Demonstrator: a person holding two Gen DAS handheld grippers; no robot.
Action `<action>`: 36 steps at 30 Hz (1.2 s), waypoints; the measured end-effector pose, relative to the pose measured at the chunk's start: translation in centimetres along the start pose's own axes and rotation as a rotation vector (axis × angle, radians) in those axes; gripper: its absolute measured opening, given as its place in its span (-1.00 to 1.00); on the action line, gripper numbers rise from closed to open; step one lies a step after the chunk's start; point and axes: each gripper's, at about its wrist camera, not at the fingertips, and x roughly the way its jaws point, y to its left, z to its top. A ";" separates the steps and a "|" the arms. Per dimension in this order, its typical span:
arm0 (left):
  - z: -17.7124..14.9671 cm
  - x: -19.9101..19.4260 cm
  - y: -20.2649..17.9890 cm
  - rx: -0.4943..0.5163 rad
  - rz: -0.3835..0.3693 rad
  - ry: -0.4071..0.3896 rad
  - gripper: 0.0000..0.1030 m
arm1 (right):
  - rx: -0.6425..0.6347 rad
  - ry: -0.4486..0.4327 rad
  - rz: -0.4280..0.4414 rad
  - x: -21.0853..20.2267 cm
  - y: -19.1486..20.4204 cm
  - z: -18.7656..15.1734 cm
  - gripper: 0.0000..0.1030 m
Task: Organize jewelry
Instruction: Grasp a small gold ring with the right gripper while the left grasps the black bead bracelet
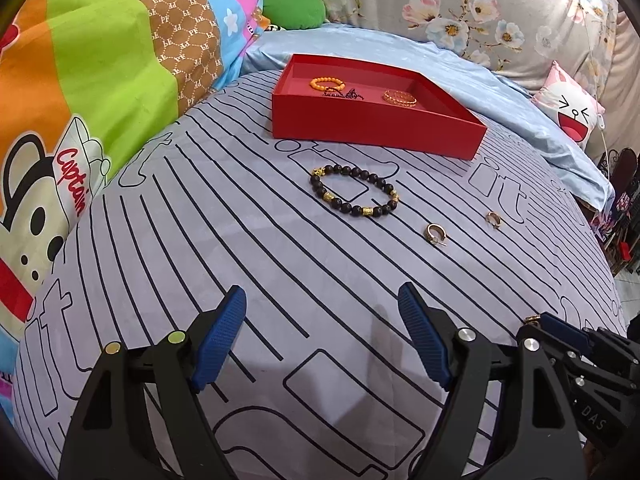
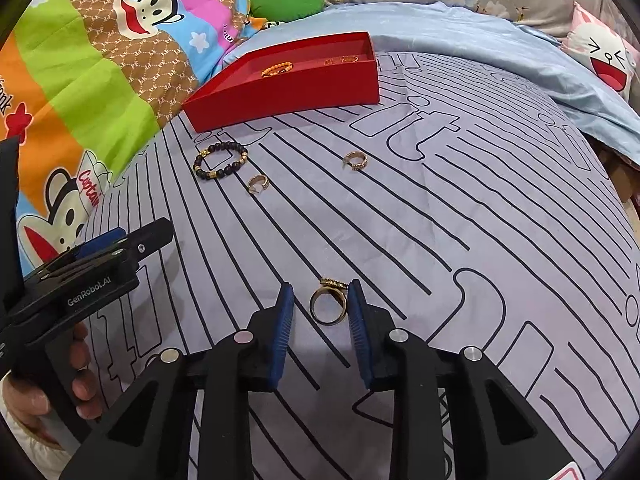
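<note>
A red tray (image 1: 372,128) sits on the striped bed sheet; it also shows in the right wrist view (image 2: 288,98). It holds an orange bead bracelet (image 1: 326,83), a dark chain (image 1: 344,94) and a gold bangle (image 1: 399,98). A black bead bracelet (image 1: 354,192) lies in front of the tray, two gold earrings (image 1: 435,234) (image 1: 493,219) to its right. My left gripper (image 1: 322,336) is open and empty above the sheet. My right gripper (image 2: 320,312) is open, its blue pads either side of a gold ring (image 2: 328,306) on the sheet, with a gap to the left pad.
A colourful cartoon quilt (image 1: 80,100) piles up at the left. A light blue blanket (image 1: 520,92) and a white face cushion (image 1: 570,110) lie behind and right of the tray. The bed edge drops off at the right.
</note>
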 end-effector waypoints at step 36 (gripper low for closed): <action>7.0 7.1 0.8 -0.024 0.014 0.024 0.07 | 0.046 -0.042 0.072 1.6 -0.9 5.2 -0.96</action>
